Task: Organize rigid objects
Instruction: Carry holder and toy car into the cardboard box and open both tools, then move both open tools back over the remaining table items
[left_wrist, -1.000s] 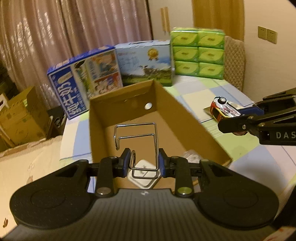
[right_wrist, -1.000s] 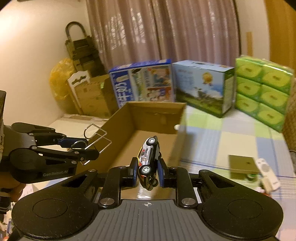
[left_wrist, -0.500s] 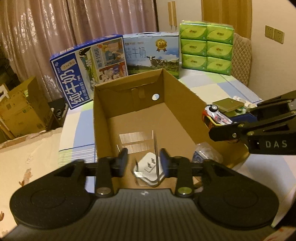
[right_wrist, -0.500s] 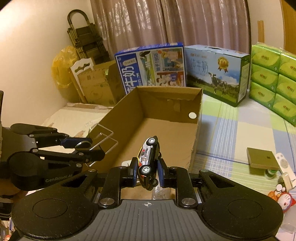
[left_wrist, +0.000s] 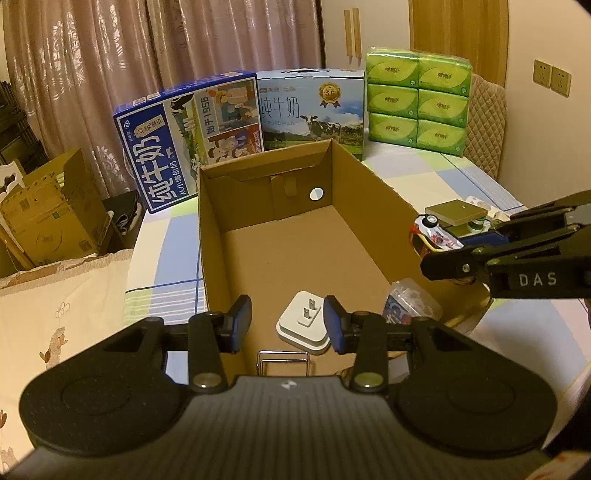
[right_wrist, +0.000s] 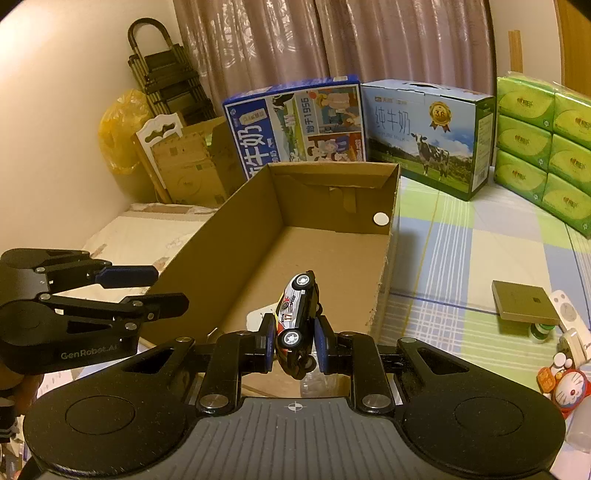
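We see the toy car first: a small glossy die-cast rally model, white with red, yellow and black livery and a number 17 on its door, turned on its side with its nose pointing away from the camera. Our right gripper is clamped on it, blue pads pressing roof and underside, holding it above the near end of the cardboard box, at about 3 o'clock of the box in the left wrist view. The box is plain brown corrugated card, open-topped, with a round hole in its far wall. Inside, at its near end, lie a smooth white plastic plug adapter with two metal prongs and a bent chrome wire rack. Our left gripper hangs above them with its fingers spread apart, holding nothing. The box rests on a checked cloth over the desk.
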